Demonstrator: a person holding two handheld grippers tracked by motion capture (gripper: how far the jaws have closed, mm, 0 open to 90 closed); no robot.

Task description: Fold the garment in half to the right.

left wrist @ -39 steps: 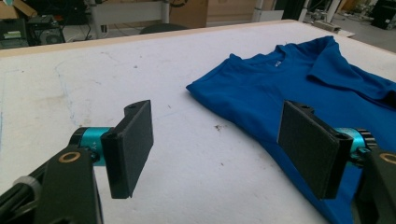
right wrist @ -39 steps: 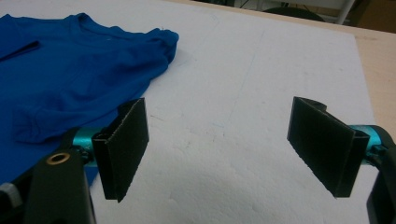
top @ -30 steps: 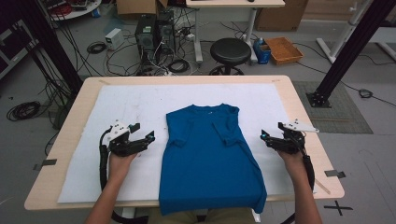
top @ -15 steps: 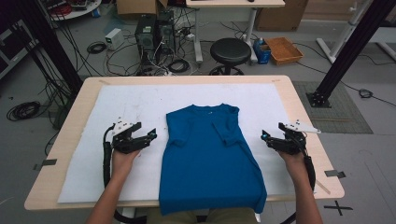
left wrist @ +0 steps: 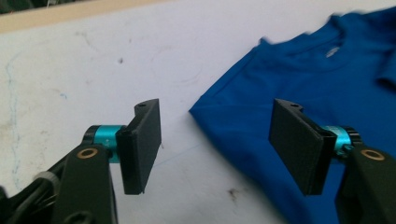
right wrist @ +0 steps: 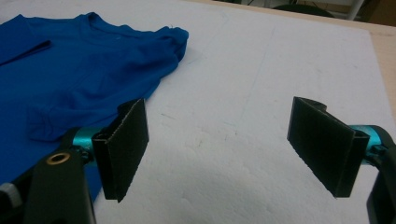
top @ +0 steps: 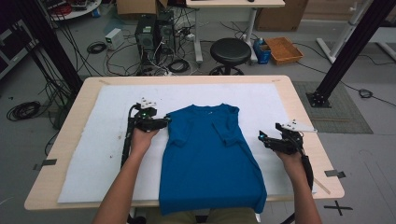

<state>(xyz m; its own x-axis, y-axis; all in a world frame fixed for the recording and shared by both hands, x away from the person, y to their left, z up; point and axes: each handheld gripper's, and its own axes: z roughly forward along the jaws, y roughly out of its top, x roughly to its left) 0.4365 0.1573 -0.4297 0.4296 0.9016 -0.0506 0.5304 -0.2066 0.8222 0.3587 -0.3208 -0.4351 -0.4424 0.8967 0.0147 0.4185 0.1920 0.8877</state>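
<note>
A blue T-shirt [top: 210, 158] lies flat on the white mat [top: 98, 154], neck toward the far side, both sleeves folded in over the body, hem hanging over the near table edge. My left gripper [top: 162, 123] is open at the shirt's left shoulder edge; in the left gripper view its jaws [left wrist: 219, 144] straddle the folded edge of the shirt [left wrist: 299, 79]. My right gripper [top: 264, 138] is open over bare mat, a short way right of the shirt's side. In the right gripper view the shirt [right wrist: 70, 65] lies left of the gripper [right wrist: 219, 149].
The wooden table [top: 303, 116] ends close to the right hand. Beyond the far edge stand a black stool [top: 229, 49], computer towers [top: 152, 32] with cables, and an orange bin [top: 283, 49]. A black frame post [top: 348, 51] rises at the right.
My left gripper moved forward and to the right, from beside the shirt's middle up to its left shoulder edge. The right gripper barely moved.
</note>
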